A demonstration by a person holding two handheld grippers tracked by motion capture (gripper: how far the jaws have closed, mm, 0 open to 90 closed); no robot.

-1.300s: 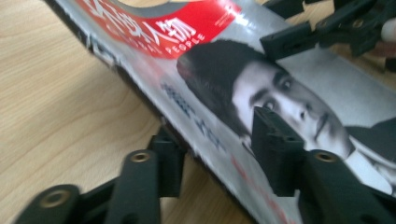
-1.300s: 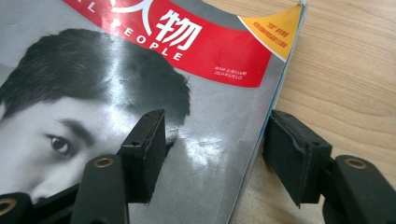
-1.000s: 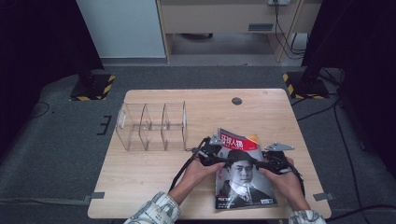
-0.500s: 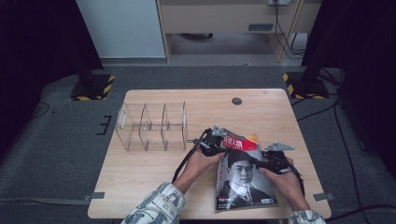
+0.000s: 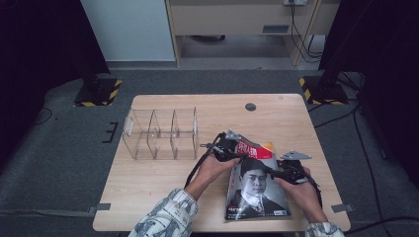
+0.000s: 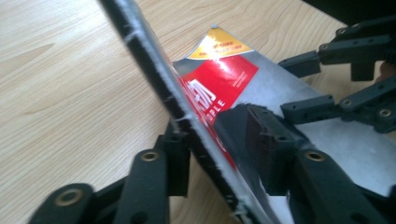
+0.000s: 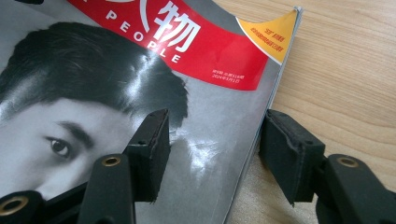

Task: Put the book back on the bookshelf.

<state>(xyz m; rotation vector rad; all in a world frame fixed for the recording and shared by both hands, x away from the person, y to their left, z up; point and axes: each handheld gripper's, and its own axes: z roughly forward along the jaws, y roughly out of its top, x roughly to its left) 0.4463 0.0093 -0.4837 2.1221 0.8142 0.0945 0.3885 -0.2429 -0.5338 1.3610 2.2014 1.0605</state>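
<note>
Since a second ago, our left gripper (image 5: 231, 148) has shifted a little along the top-left corner of the magazine (image 5: 257, 190), and its jaws, which closed and have just been opening again, now straddle the lifted spine edge with one pad on either side; in the left gripper view the edge (image 6: 187, 126) runs between them, but we cannot tell whether the pads are truly pressing.

Starting with the wooden table (image 5: 163, 187): the magazine lies at its near right, cover up, its far-left corner raised off the wood. The clear acrylic organiser (image 5: 160, 133) stands well apart to the left, its slots upright and vacant. We judge the work to be lifting the magazine, probably to slot it there.

Our right gripper (image 5: 276, 173) sits at the magazine's right edge, jaws partly spread, one pad resting over the cover (image 7: 149, 149) and the other just off the edge above the wood (image 7: 289, 149), not clamped.

To do this well, we should seat the left pads deeper over the spine before squeezing, so all pages are caught. The right jaws can steady the opposite edge so it doesn't slide.
</note>
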